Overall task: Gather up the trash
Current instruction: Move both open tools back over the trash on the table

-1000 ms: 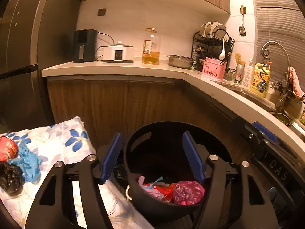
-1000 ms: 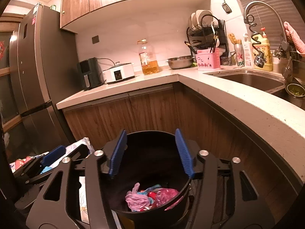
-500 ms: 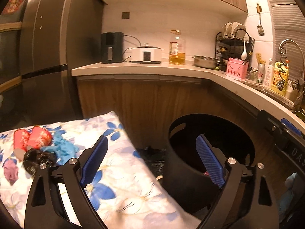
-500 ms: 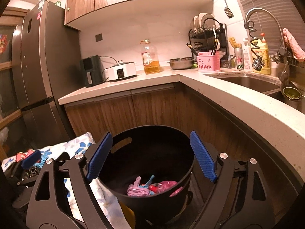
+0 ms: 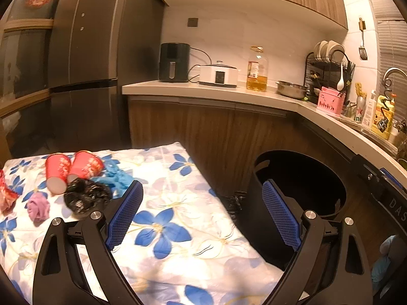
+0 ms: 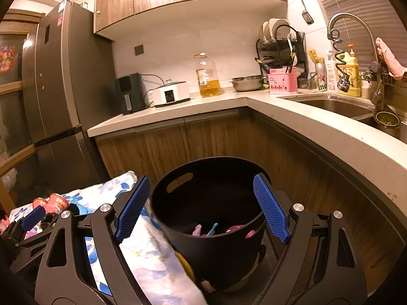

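Trash lies at the left edge of the flowered table [image 5: 178, 228]: two red paper cups [image 5: 72, 171], a black crumpled bag [image 5: 86, 198], a purple wad [image 5: 38, 207] and blue scraps [image 5: 115, 176]. Above the table's right edge, the left gripper [image 5: 201, 216] hangs wide open and empty. Beside the table stands the black bin [image 6: 211, 218], holding pink and blue scraps; the right gripper [image 6: 201, 208], spread wide and empty, is above it.

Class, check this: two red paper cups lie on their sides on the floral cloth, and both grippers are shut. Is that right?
Not quite. The two red paper cups do lie on the floral cloth, but the left gripper and right gripper both have jaws wide open, per each wrist view.
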{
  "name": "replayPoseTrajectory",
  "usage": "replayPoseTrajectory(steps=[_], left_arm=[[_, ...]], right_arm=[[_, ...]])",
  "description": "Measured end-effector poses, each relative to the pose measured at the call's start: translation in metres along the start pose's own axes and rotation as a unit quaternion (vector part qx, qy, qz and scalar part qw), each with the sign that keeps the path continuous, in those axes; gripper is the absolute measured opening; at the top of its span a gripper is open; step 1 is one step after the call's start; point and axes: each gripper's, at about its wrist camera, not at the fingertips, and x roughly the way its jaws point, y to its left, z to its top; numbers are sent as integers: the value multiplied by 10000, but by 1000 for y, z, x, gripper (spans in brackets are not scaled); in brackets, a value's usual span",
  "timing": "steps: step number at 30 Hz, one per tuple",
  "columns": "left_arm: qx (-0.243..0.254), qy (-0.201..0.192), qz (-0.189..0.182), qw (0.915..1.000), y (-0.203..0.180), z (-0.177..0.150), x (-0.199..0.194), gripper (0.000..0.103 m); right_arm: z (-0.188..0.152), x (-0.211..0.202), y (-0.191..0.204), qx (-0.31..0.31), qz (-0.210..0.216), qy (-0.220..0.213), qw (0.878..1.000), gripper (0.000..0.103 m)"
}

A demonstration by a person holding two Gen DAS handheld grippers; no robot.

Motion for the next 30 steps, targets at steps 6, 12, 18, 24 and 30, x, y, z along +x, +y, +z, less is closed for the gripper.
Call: replayPoseTrajectory(steps=[6,12,18,24,30], left_arm=[[-132,-56,198,9997,23,-5,-15,91],[-299,-87,518,9982,58,-13,-28,91],[-536,-99,924,9942,103,-21,-38,91],[-806,-25,1438,9863,158,-34,-45,91],[-1075,35,1839,9770,206,-44,-51,91]], right_arm=[[-8,-9,20,-77,136,10,9999,83],[-22,-11,50,-205,382,129,9990,83],[-38,-7,92,-376,736,262,9962,83],[-54,0,138,-585,1101,391,9914,83],[-75,11,189,-812,1504,538,9838,83]])
